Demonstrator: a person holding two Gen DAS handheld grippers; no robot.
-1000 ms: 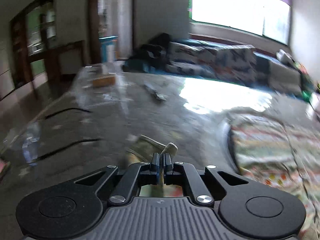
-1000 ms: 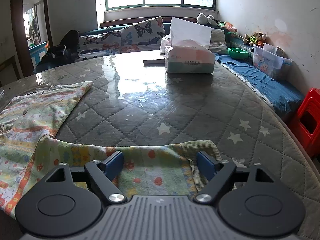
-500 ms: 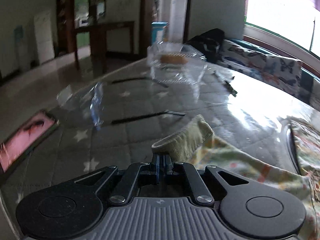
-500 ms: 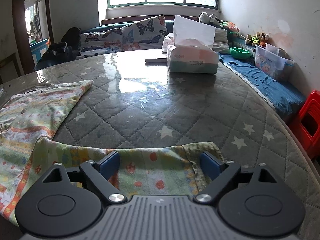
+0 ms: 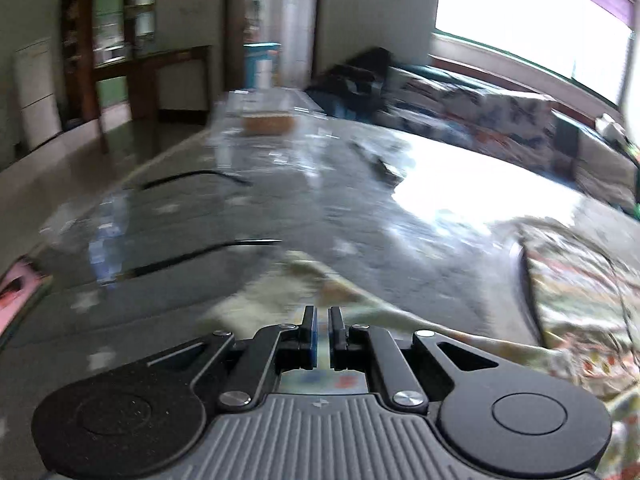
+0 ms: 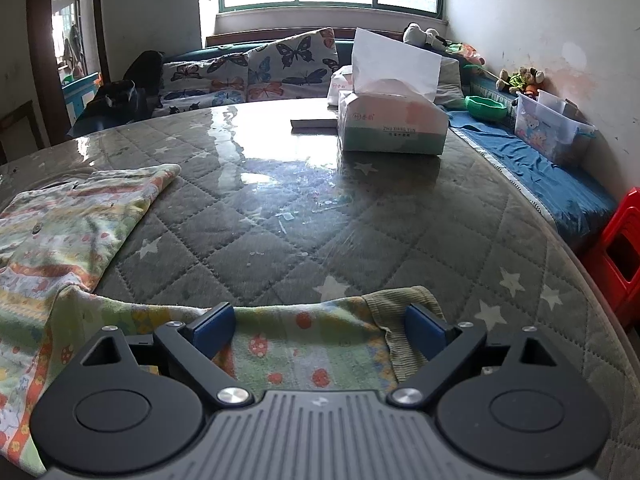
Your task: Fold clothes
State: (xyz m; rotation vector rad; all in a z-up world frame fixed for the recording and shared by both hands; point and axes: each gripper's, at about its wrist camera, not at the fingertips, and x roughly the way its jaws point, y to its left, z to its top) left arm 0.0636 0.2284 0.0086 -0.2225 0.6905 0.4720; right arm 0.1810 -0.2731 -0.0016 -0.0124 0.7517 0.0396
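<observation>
A pastel printed child's garment (image 6: 68,216) lies spread on the quilted table (image 6: 304,208). In the right wrist view one sleeve (image 6: 320,344) with a ribbed olive cuff (image 6: 400,308) lies flat under my right gripper (image 6: 316,314). Its jaws are wide and still opening, and the pads do not touch the cloth. The left wrist view is blurred. There the other sleeve (image 5: 260,304) runs from my left gripper (image 5: 322,312) across the table toward the garment's body (image 5: 580,292). Those jaws show a thin slit and are starting to open, with cloth still pinched between them.
A tissue box (image 6: 392,128) and a dark flat object (image 6: 312,123) sit at the table's far side. A red stool (image 6: 620,256) stands off the right edge. In the left wrist view, a clear container (image 5: 266,122) and black strips (image 5: 192,178) are on the table's left part.
The cuff that stood up from my left fingers now lies low on the table, and the left view has swung. My right jaws have spread wider over the sleeve.
</observation>
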